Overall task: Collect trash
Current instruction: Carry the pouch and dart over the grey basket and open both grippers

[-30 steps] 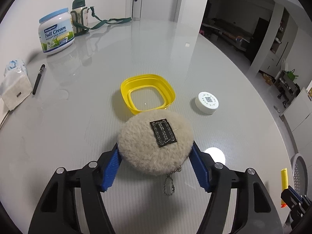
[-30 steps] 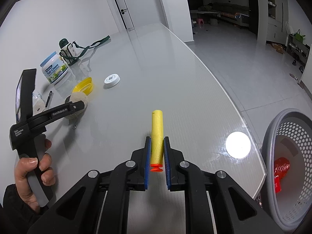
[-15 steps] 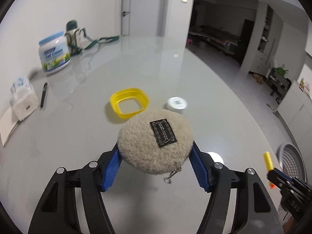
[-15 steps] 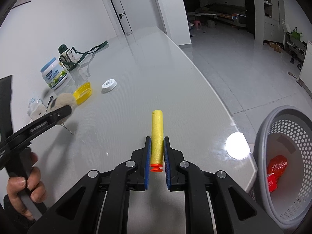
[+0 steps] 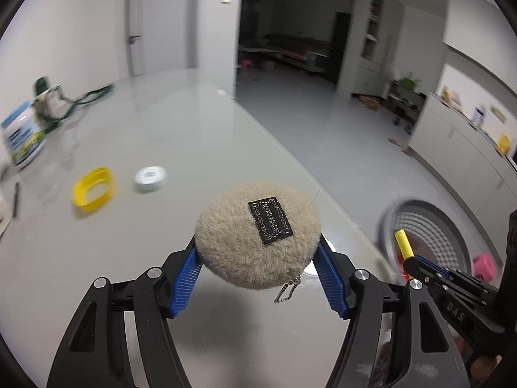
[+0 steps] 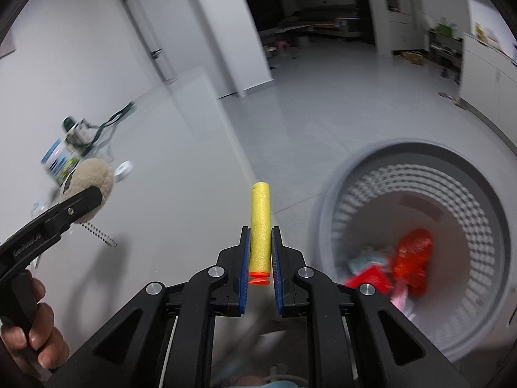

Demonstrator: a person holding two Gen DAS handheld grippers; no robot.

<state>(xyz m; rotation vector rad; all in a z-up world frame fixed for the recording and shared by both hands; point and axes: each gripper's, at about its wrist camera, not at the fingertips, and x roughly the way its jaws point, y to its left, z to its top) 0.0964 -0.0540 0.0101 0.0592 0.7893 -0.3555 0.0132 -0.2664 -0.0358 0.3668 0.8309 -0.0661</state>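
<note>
Beige plush: a round fluffy pouch [image 5: 257,237] with a black woven label and a short ball chain dangling from its lower edge, in the centre of the left wrist view; it also shows at the left edge of the right wrist view [image 6: 93,182].
Left gripper [image 5: 258,278]: its blue ribbed pads press on both sides of the fluffy pouch and carry it clear above the table; jaws clenched on it at a middling spread.
Yellow foam: a foam dart [image 6: 260,226] with an orange suction tip [image 6: 258,278], standing lengthwise between the fingers at the centre of the right wrist view, tip toward the camera.
Right gripper [image 6: 260,255]: jaws squeezed narrowly on the foam dart; in the left wrist view it appears at the lower right [image 5: 408,257] with the dart's yellow end poking up in front of the basket.
Basket [image 6: 326,213]: grey, perforated wall, on the floor beside the table edge, filling the right of the right wrist view; blurred.
Basket contents: a red crumpled wrapper [image 6: 412,255] and other blurred red, pale blue and pink pieces on the bottom.
Table [image 5: 168,129]: glossy pale grey, covering the left of both views.
Left on the table: a yellow square ring [image 5: 92,189] and a white round lid [image 5: 150,179] just beside it, mid-left of the left wrist view; a milk powder tin [image 5: 21,135] and a green-strapped bottle [image 5: 45,92] at the far left.
Person's hand [image 6: 35,333]: wrapped around the left gripper's handle, lower left of the right wrist view.
</note>
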